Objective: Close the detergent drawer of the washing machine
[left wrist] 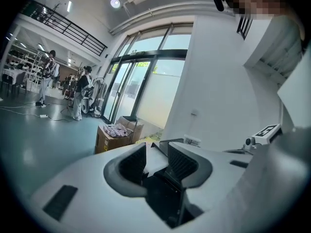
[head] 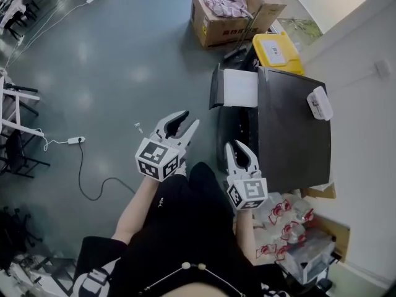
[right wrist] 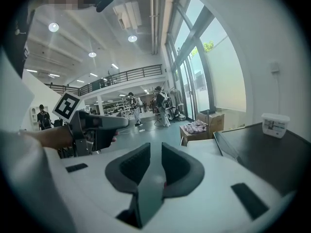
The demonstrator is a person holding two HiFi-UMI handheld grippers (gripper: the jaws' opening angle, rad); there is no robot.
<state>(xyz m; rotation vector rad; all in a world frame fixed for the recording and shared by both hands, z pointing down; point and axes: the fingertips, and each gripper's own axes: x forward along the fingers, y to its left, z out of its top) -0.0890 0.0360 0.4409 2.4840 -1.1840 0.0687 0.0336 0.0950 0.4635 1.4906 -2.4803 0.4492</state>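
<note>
The dark washing machine (head: 291, 135) stands at the right of the head view. Its detergent drawer (head: 239, 87) is pulled out toward the left, a white tray with a dark front panel. My left gripper (head: 180, 125) hangs open to the left of the machine, below the drawer in the picture and apart from it. In the left gripper view the jaws (left wrist: 156, 152) are wide apart with the drawer's white tray (left wrist: 155, 161) showing far off between them. My right gripper (head: 239, 152) is at the machine's front edge, jaws slightly apart and empty (right wrist: 155, 152).
A white tub (head: 319, 103) sits on the machine's top. Beyond the drawer stand a yellow container (head: 277, 50) and a cardboard box of clothes (head: 226, 11). A cable with a power strip (head: 74, 140) lies on the floor at left. Shrink-wrapped bottles (head: 291, 228) are at lower right.
</note>
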